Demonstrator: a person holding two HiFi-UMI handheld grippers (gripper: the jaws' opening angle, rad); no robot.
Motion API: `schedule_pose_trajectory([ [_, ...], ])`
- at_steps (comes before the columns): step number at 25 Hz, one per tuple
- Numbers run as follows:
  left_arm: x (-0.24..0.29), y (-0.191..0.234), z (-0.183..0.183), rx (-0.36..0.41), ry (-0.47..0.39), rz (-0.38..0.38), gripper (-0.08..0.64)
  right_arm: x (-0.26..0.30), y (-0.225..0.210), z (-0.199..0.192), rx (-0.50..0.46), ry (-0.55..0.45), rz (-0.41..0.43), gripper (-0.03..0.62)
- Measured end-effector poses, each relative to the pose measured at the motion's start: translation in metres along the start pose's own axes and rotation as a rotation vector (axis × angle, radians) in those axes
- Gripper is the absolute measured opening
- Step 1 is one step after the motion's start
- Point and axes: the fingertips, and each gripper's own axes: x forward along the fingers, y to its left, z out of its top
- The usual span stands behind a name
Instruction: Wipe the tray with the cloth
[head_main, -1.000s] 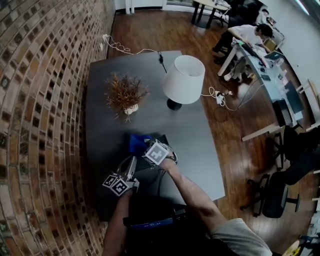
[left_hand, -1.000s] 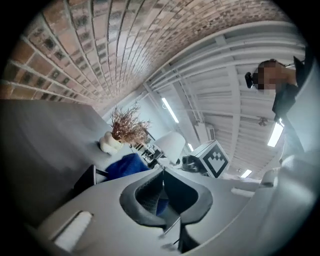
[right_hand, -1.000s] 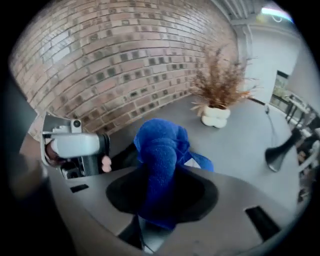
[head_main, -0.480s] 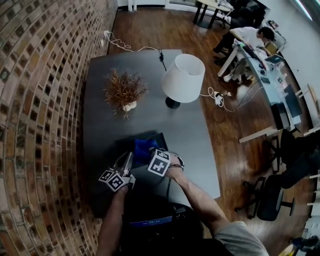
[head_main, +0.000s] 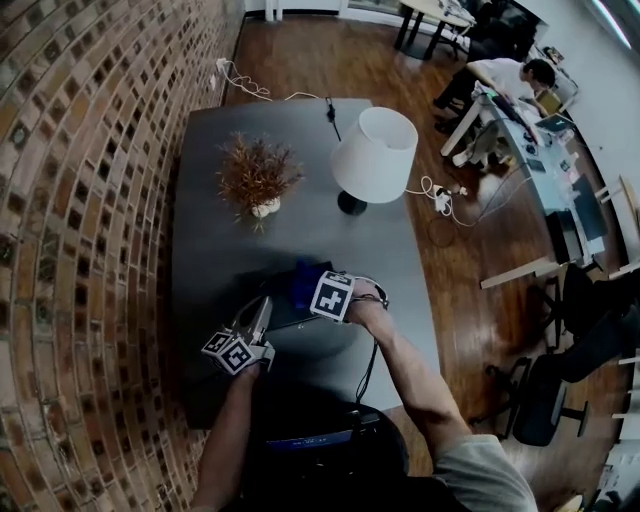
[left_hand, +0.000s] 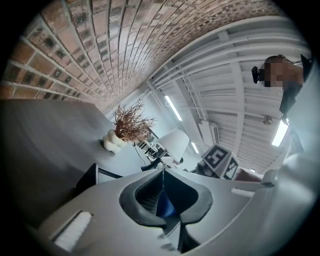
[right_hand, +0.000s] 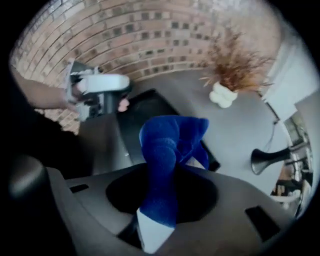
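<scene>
**Item: cloth** (right_hand: 170, 140), blue, napped. Judged soft, limp and light. It folds and bunches freely and has enough pile to drag well on a smooth face. Best taken in a bunched fold, leaving plenty of slack below to lie flat on the wiped area.

**Location:** on the tray (right_hand: 150, 105), towards the corner on the side away from the left hand-held gripper, with one gathered end rising into the right hand-held gripper (right_hand: 160, 200).

**Right hand-held gripper:** pointing steeply down, jaws pinching the cloth's bunched fold.

**Left hand-held gripper** (left_hand: 162, 177): held level at the tray's near edge, jaws pressed together with nothing seen between them. Whether it touches the rim cannot be told.

**Container: tray.** Dark, shallow, low-rimmed, lying flat on the grey surface (head_main: 210, 260). Judged rigid, smooth and apt to slide under a stroke. Contents: the cloth only.

**Container: vase** (left_hand: 111, 141). Pale and lumpy, well apart from the tray on the same surface. Contents: a dried brown plant (head_main: 258, 172).
</scene>
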Motion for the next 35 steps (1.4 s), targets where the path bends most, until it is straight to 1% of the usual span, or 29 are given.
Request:
schedule_pose_trajectory([
  [1,0.000,0.000,0.001,0.000,0.000,-0.001,0.000,-0.003,0.009,-0.003,-0.026,0.045,0.022,0.141],
  [2,0.000,0.000,0.003,0.000,-0.002,-0.001,0.000,-0.008,0.003,0.000,-0.034,0.047,-0.012,0.141],
  [3,-0.001,0.000,0.004,0.000,-0.004,0.001,0.000,-0.015,-0.016,0.009,-0.026,0.012,-0.086,0.143],
  [5,-0.001,0.001,0.004,0.000,-0.008,0.005,0.000,-0.025,-0.067,0.028,0.006,-0.097,-0.259,0.143],
  [6,-0.002,0.001,0.004,-0.001,-0.009,0.007,0.000,-0.022,-0.083,0.031,0.011,-0.127,-0.303,0.143],
  [7,-0.002,0.002,0.004,-0.004,-0.010,0.008,0.000,-0.015,-0.088,0.029,0.002,-0.133,-0.305,0.143],
  [9,-0.003,0.001,0.001,-0.011,-0.006,0.008,0.000,-0.004,-0.069,0.015,-0.038,-0.107,-0.255,0.141],
  [11,-0.002,0.001,0.001,-0.012,-0.001,0.005,0.000,-0.004,-0.035,-0.006,-0.072,-0.060,-0.215,0.141],
  [13,-0.001,0.002,0.003,-0.012,0.000,0.001,0.000,-0.008,0.002,-0.025,-0.089,-0.043,-0.178,0.141],
  [14,-0.001,0.003,0.003,-0.016,-0.001,0.002,0.000,-0.011,0.023,-0.034,-0.085,-0.045,-0.135,0.141],
  [16,-0.002,0.005,0.005,-0.028,-0.003,0.012,0.000,-0.012,0.068,-0.060,-0.057,-0.017,0.015,0.141],
  [17,-0.002,0.006,0.006,-0.033,0.002,0.022,0.000,-0.010,0.085,-0.079,-0.031,0.009,0.087,0.141],
  [18,-0.002,0.007,0.005,-0.034,0.013,0.033,0.000,-0.009,0.091,-0.098,0.017,0.019,0.127,0.141],
  [19,-0.001,0.007,0.004,-0.029,0.026,0.044,0.002,-0.010,0.084,-0.114,0.098,-0.015,0.136,0.141],
  [20,0.002,0.007,0.002,-0.019,0.037,0.054,0.005,-0.017,0.065,-0.122,0.210,-0.111,0.124,0.141],
  [21,0.005,0.009,-0.001,-0.006,0.049,0.064,0.005,-0.027,0.036,-0.121,0.342,-0.252,0.099,0.143],
  [23,0.012,0.015,-0.006,0.025,0.070,0.088,0.003,-0.049,-0.032,-0.111,0.603,-0.551,0.018,0.143],
  [24,0.014,0.018,-0.004,0.035,0.079,0.099,0.003,-0.054,-0.064,-0.104,0.703,-0.670,-0.013,0.143],
  [25,0.017,0.019,-0.003,0.043,0.090,0.107,0.003,-0.050,-0.089,-0.095,0.771,-0.762,-0.008,0.143],
  [26,0.019,0.018,-0.003,0.054,0.100,0.111,0.003,-0.040,-0.104,-0.083,0.800,-0.828,0.034,0.143],
  [27,0.021,0.016,-0.005,0.067,0.110,0.113,0.002,-0.026,-0.110,-0.069,0.781,-0.859,0.095,0.143],
  [28,0.023,0.014,-0.008,0.083,0.120,0.118,0.002,-0.010,-0.106,-0.058,0.712,-0.848,0.158,0.143],
  [30,0.028,0.008,-0.012,0.119,0.141,0.129,0.002,0.019,-0.073,-0.051,0.478,-0.744,0.273,0.141],
  [32,0.032,0.005,-0.013,0.158,0.163,0.128,0.002,0.026,-0.032,-0.068,0.231,-0.649,0.359,0.135],
  [33,0.034,0.005,-0.014,0.181,0.175,0.126,0.002,0.025,-0.014,-0.082,0.118,-0.592,0.386,0.135],
  [34,0.036,0.005,-0.015,0.207,0.186,0.125,0.002,0.025,-0.003,-0.095,0.029,-0.531,0.392,0.135],
  [35,0.038,0.004,-0.016,0.234,0.197,0.127,0.000,0.025,-0.004,-0.104,-0.018,-0.486,0.365,0.135],
])
